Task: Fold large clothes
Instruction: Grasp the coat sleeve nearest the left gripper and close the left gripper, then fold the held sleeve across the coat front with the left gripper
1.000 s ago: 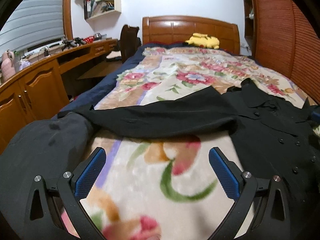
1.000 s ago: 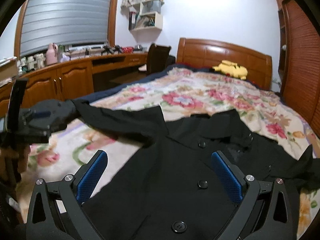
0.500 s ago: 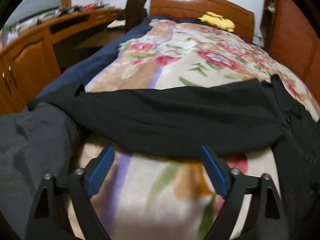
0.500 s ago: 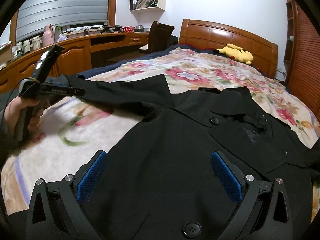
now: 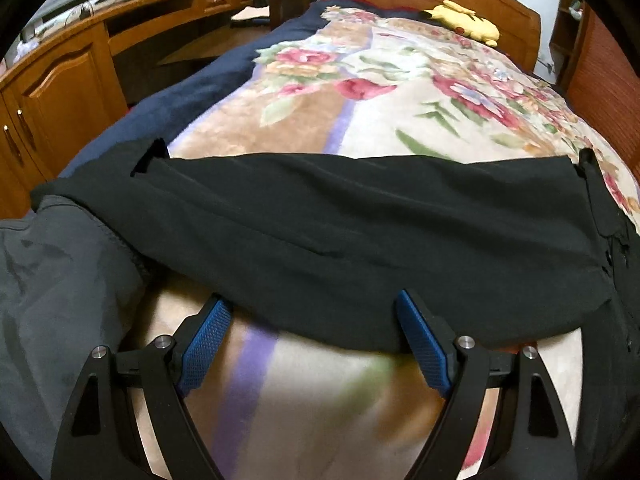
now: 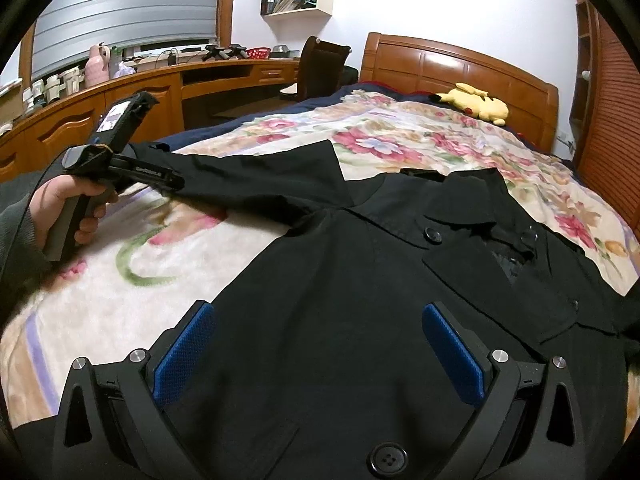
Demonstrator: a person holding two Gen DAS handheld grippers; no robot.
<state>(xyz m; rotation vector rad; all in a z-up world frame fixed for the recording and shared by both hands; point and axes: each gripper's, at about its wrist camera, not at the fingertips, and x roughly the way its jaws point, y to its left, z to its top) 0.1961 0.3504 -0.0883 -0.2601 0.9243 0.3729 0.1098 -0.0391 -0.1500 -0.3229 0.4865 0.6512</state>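
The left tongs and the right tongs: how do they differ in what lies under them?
The left tongs reach the edge of the coat's sleeve, with floral blanket beneath; the right tongs hover over the black coat body. Both stand open, gripping nothing, with blue pads.

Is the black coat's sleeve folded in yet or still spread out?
Spread out: the sleeve lies straight across the blanket, away from the coat body.
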